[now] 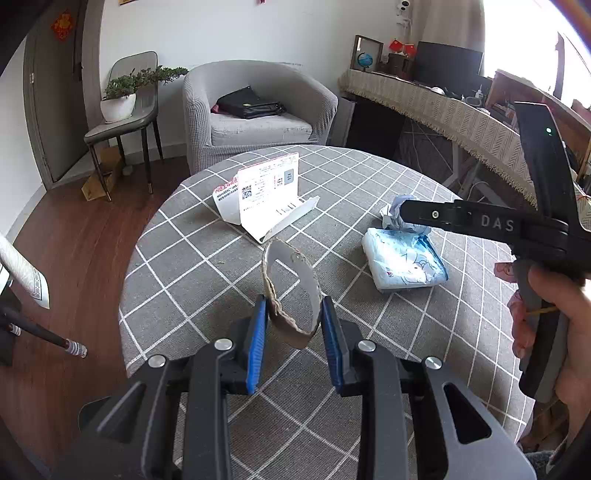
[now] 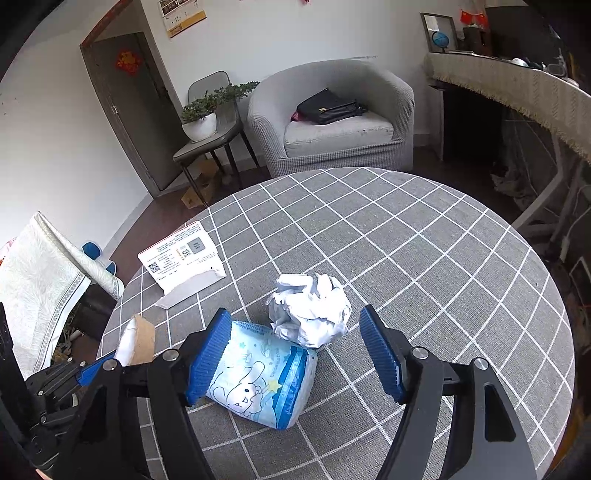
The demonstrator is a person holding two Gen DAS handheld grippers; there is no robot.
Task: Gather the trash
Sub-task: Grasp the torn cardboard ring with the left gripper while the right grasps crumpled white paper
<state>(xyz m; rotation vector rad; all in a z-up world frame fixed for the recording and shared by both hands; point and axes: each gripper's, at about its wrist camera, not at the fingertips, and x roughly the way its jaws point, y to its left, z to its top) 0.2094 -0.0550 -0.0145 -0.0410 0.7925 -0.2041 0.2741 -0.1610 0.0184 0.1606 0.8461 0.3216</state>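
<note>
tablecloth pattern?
Grey tablecloth with a white grid of thin lines; clearest in the right wrist view.

Bright, soft daylight; blown-out window (image 1: 532, 33) glare at upper right beyond the fingers; sharp focus; strong fisheye bending and dark corners.

A lived-in home, a sitting room: a grey tub armchair (image 2: 332, 122) with a black handbag (image 2: 330, 106) on its seat, a potted plant (image 2: 201, 116) on a side chair, a wooden floor (image 1: 74, 236), a round table (image 2: 406, 240) under a checked grey cloth, a fringed desk cover (image 1: 443, 110), and a red paper ornament (image 2: 127, 62) on the door
</note>
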